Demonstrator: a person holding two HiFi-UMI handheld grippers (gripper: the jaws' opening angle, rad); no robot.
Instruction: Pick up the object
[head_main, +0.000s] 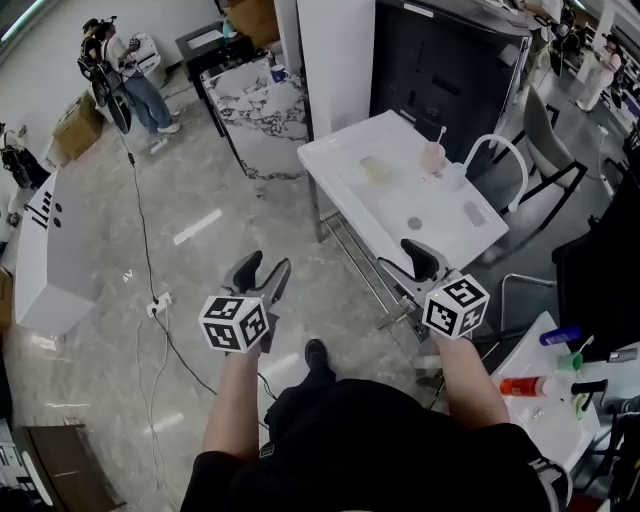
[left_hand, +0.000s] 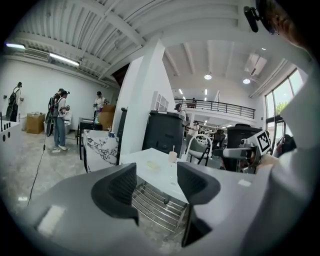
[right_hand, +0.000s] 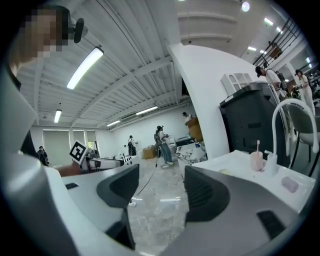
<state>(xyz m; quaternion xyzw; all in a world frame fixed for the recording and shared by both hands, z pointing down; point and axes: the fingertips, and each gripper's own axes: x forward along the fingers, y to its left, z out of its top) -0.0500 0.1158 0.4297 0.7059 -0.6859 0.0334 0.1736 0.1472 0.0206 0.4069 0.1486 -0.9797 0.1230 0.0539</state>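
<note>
Both wide apart, empty: left gripper (head_main: 263, 271), right gripper (head_main: 409, 267); pink cup (head_main: 433, 158) on table (head_main: 440, 236) holds stick (head_main: 441, 134).

We found the left gripper (left_hand: 156, 182) and right gripper (right_hand: 160, 192) alike in make: smooth, matt grey plastic bodies with black pads (left_hand: 122, 186), finely ribbed and dull. The marker cube (head_main: 236, 322) on each looked matt white with black print. The floor (head_main: 200, 200) was polished grey stone or tile, glossy enough to throw back the ceiling lights. The table (head_main: 335, 160) had a smooth white top with a soft sheen, and under it a bright metal wire rack (left_hand: 155, 200). The counter (head_main: 260, 105) showed glossy, dark-veined marble. The cup (head_main: 433, 157) seemed translucent pink plastic. We also saw a brown cardboard box (head_main: 80, 125) and the person's matt black cloth clothing (head_main: 370, 440).
</note>
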